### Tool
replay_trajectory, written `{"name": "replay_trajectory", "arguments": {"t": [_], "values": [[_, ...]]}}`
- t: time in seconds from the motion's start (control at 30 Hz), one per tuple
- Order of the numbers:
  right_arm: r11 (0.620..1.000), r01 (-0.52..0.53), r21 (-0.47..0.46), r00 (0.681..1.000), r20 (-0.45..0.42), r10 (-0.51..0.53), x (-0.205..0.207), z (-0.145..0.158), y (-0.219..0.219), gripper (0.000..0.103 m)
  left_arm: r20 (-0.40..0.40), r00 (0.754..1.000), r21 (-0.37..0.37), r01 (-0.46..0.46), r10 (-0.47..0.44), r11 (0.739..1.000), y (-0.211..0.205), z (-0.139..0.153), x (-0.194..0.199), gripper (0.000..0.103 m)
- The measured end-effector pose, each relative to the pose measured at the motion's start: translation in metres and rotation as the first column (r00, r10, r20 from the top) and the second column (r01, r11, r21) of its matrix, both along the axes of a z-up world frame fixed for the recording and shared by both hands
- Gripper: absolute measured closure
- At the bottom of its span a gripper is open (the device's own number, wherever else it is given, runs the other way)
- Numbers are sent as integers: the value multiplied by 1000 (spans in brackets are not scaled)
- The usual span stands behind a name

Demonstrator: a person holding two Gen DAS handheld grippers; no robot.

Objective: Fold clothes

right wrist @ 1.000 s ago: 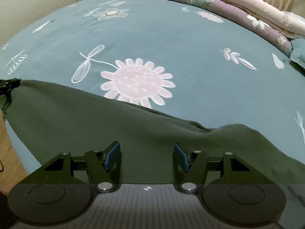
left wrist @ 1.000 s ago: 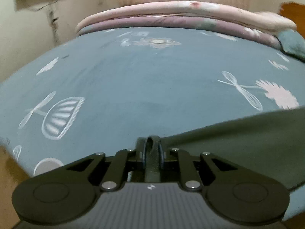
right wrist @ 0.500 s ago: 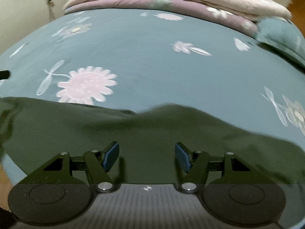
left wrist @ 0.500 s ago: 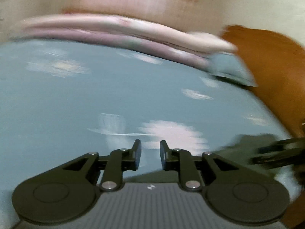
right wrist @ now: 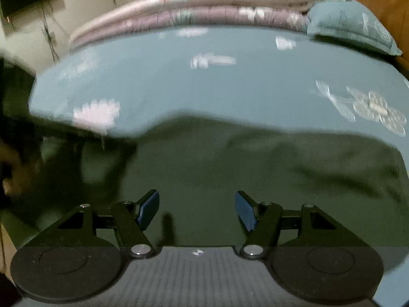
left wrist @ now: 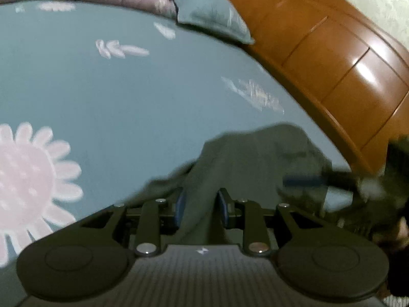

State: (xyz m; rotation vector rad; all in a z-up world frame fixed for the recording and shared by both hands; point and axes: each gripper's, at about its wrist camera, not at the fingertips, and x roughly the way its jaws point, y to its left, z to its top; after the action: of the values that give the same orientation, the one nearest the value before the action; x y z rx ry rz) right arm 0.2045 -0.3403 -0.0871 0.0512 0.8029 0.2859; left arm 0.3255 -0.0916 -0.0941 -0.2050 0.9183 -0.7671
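My left gripper has its fingers parted around a ridge of the dark green garment, which lies on the teal floral bedsheet. My right gripper gapes wide above it. Wooden headboard, folded quilts behind.

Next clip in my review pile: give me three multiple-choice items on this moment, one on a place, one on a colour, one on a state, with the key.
1. Where does the garment lie?
A. on the flowered bedsheet
B. on a wooden floor
C. on a chair

2. What colour is the garment?
A. pink
B. dark green
C. white

3. How do the fingers of the right hand-held gripper stand?
A. clamped on cloth
B. apart, with nothing between them
C. out of view

Key: 1 A, the sheet shows around the cloth's far edge. 2 B, olive in both views. 3 B, the blue pads stand wide apart over the cloth, while the left hand-held gripper has a fold between its fingers.
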Motion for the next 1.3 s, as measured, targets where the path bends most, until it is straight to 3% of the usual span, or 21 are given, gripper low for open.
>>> {"name": "replay_trajectory", "arguments": {"t": [0.07,0.13,0.2,0.27,0.47,0.7,0.8,0.93,1.07,1.13,1.23,1.3], "values": [[1000,-29,9,999,21,28,10,0,2,33,-7,1000,-12,23,-23,1000,3,4,0,66],[998,-67,-3,998,17,67,21,-5,8,33,14,999,-12,33,-32,999,4,11,2,63],[994,-103,-39,994,-54,100,29,-24,13,32,36,999,-14,30,-30,999,5,19,8,61],[990,-131,-53,991,-31,129,22,-30,14,24,40,999,-31,14,-13,999,4,23,20,56],[988,-149,-35,989,-5,149,10,-31,10,21,-27,996,-73,78,-80,994,-21,17,44,56],[990,-140,-6,990,9,140,1,-33,1,21,-12,987,-28,162,-163,986,-34,22,28,56],[990,-142,-2,990,10,142,0,-34,-1,19,-28,981,-11,193,-193,981,-37,18,25,51],[989,-145,-7,989,12,145,-1,-34,-1,18,-46,983,-2,176,-176,984,-41,9,36,51],[990,-141,-4,990,13,141,1,-35,-1,17,-111,976,-88,175,-185,981,-51,1,59,44],[990,-140,-5,990,14,140,2,-35,0,15,-164,974,-156,131,-156,979,-52,-5,72,35],[991,-137,-6,990,14,137,3,-35,1,14,-245,962,-253,56,-120,966,-54,-14,92,37],[992,-126,-4,992,13,126,2,-33,1,14,-292,953,-341,-31,-75,939,-44,-18,104,38]]}}
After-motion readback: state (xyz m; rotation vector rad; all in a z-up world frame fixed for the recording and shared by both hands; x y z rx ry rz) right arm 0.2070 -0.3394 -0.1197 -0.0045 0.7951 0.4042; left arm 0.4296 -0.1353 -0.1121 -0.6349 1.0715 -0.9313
